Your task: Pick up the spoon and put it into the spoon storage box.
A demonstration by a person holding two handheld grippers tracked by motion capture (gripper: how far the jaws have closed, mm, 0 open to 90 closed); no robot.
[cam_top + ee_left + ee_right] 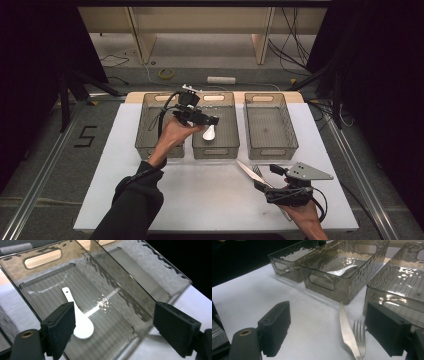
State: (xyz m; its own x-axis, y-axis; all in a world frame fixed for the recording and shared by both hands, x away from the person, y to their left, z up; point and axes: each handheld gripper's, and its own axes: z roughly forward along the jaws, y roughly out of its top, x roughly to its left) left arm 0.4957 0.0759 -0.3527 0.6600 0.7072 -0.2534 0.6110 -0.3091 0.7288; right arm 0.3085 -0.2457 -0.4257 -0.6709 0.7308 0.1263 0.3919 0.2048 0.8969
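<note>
Hovering open, left gripper (113, 332) above spoon (79, 322) in bin (42, 258)

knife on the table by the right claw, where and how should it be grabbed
Grip the knife low on its blade or at the handle end, coming straight down with the right claw astride its narrow width. It lies flat, and the fork lies close beside it.

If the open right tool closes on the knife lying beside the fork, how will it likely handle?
The knife looks like thin polished metal, so probably stiff but slippery against the pads. It lies flat on the white table, so getting under it may be awkward. It touches or overlaps the fork, which could shift too.
</note>
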